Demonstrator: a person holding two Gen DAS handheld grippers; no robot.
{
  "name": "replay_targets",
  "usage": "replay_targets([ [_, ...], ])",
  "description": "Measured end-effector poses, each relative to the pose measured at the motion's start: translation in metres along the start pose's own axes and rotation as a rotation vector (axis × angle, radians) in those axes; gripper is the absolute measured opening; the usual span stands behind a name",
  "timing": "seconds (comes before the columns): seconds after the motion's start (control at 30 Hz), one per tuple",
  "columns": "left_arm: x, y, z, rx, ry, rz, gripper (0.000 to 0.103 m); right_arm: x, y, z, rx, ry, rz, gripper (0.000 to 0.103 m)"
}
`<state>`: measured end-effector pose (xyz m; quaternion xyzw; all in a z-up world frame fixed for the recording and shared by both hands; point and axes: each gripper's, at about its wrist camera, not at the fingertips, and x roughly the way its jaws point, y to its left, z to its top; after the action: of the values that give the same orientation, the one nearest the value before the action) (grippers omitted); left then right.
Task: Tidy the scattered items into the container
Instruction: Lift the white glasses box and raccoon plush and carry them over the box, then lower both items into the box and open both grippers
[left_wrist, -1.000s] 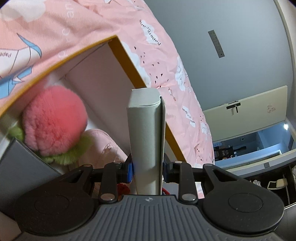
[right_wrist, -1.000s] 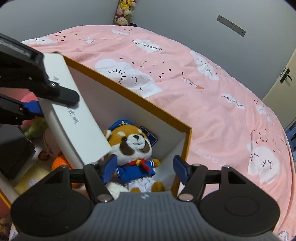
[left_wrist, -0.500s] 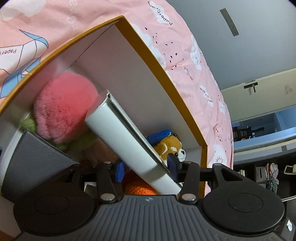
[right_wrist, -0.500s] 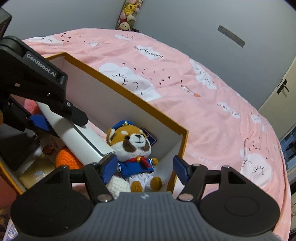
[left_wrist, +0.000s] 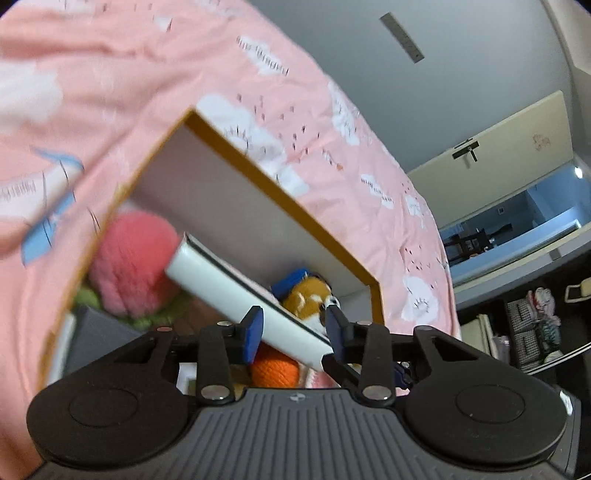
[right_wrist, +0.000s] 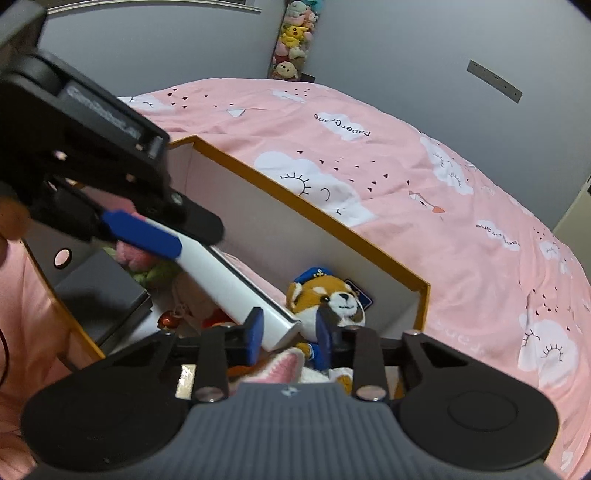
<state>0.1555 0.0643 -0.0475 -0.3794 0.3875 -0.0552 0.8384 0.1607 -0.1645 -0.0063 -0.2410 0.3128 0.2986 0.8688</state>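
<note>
An orange-rimmed white container (right_wrist: 314, 214) (left_wrist: 280, 192) sits on a pink bed. A long white box (right_wrist: 225, 280) (left_wrist: 229, 288) lies slanted inside it. Its low end rests beside a fox plush (right_wrist: 332, 295) (left_wrist: 310, 299) in a blue cap. My left gripper (left_wrist: 293, 326) (right_wrist: 197, 240) hovers just over the box, jaws closing. The box shows between its fingers, but the pads do not press on it. My right gripper (right_wrist: 288, 336) hangs above the box's low end and the fox, jaws also closing, gripping nothing.
Also inside the container are a pink pompom plush (left_wrist: 133, 258), an orange yarn ball (left_wrist: 275, 369) and a dark grey box (right_wrist: 99, 291). The pink cloud-print cover (right_wrist: 443, 184) stretches right of the container. Stacked plush toys (right_wrist: 291, 48) stand against the far wall.
The white box went from upright in my left gripper to lying slanted in the container, let go. My left gripper rose away from it. The right jaws narrowed.
</note>
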Motion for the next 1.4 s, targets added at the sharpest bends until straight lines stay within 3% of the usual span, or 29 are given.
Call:
replay_targets([
  [0.2, -0.008, 0.01, 0.013, 0.024, -0.063, 0.089, 0.04, 0.014, 0.011, 0.0, -0.074, 0.041, 0.0, 0.029],
  [0.37, -0.006, 0.008, 0.012, 0.07, -0.056, 0.121, 0.039, 0.02, 0.021, -0.001, -0.156, 0.052, -0.028, 0.029],
  [0.57, 0.001, 0.004, 0.004, 0.106, -0.022, 0.131, 0.038, 0.027, 0.018, 0.001, -0.151, 0.074, -0.021, 0.029],
  [0.77, 0.005, 0.003, 0.001, 0.116, -0.002, 0.137, 0.037, 0.031, 0.008, 0.002, -0.097, 0.096, 0.015, 0.029],
  [0.97, 0.006, 0.003, -0.003, 0.114, 0.02, 0.138, 0.037, 0.033, -0.001, -0.004, 0.008, 0.128, 0.098, 0.02],
  [1.13, 0.005, 0.002, -0.007, 0.124, 0.032, 0.149, 0.037, 0.035, 0.002, -0.007, 0.061, 0.105, 0.145, 0.018],
  [1.27, 0.002, 0.002, -0.009, 0.127, 0.039, 0.137, 0.037, 0.047, 0.004, -0.006, 0.103, 0.164, 0.15, 0.015],
  [1.4, -0.003, 0.0, -0.01, 0.143, 0.029, 0.146, 0.037, 0.044, 0.004, -0.008, 0.114, 0.166, 0.158, 0.015],
])
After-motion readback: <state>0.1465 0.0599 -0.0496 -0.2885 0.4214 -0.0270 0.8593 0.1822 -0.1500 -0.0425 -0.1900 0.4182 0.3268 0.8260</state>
